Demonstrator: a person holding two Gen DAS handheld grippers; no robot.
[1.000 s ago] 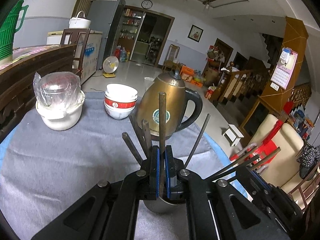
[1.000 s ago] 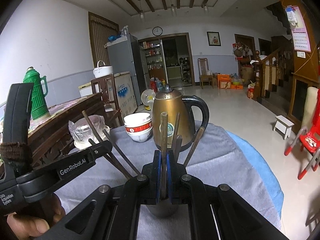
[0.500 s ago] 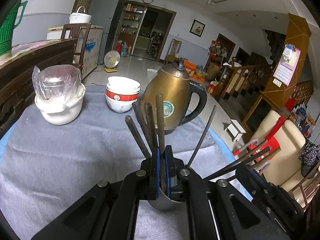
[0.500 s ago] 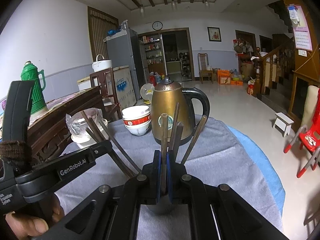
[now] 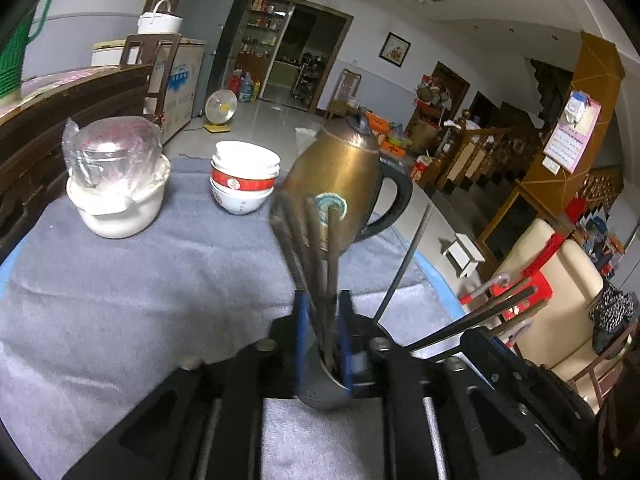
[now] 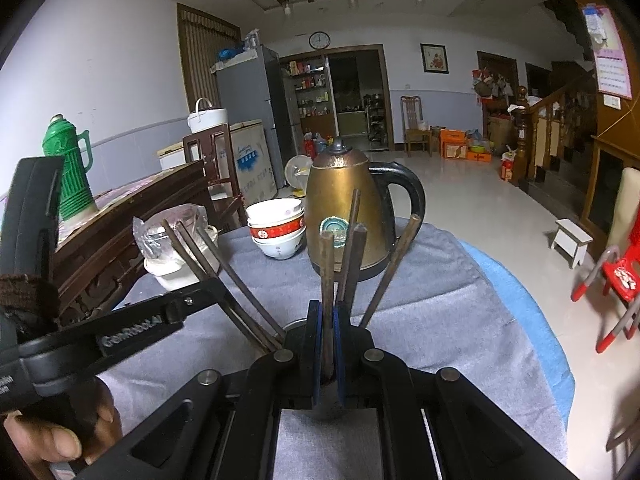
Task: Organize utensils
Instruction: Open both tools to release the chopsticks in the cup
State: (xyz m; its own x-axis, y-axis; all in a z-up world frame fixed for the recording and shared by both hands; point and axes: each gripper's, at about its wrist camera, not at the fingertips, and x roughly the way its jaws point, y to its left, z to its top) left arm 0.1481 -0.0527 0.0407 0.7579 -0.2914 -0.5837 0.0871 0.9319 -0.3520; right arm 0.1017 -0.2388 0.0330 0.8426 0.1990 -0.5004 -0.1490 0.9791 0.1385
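Note:
Several dark wooden chopsticks (image 5: 316,248) stand in a small metal cup (image 5: 324,384) on the grey cloth. My left gripper (image 5: 323,320) sits over the cup with its blue pads apart and the chopsticks loose between them. My right gripper (image 6: 327,332) is shut on one upright chopstick (image 6: 326,280), just above the cup, whose rim (image 6: 294,323) barely shows. Other chopsticks (image 6: 224,272) lean left and right around it. The left gripper's body (image 6: 120,328) shows at the left of the right wrist view.
A brass kettle (image 5: 344,184) with a black handle stands just behind the cup. Stacked white and red bowls (image 5: 244,184) and a plastic-wrapped white pot (image 5: 116,184) stand further left. The blue table edge (image 6: 532,320) runs on the right. A dark wooden cabinet (image 6: 120,220) stands at the left.
My left gripper's pads have opened and let go of the chopstick, which now leans with the bundle in the cup. The right gripper still holds its chopstick and has barely moved.

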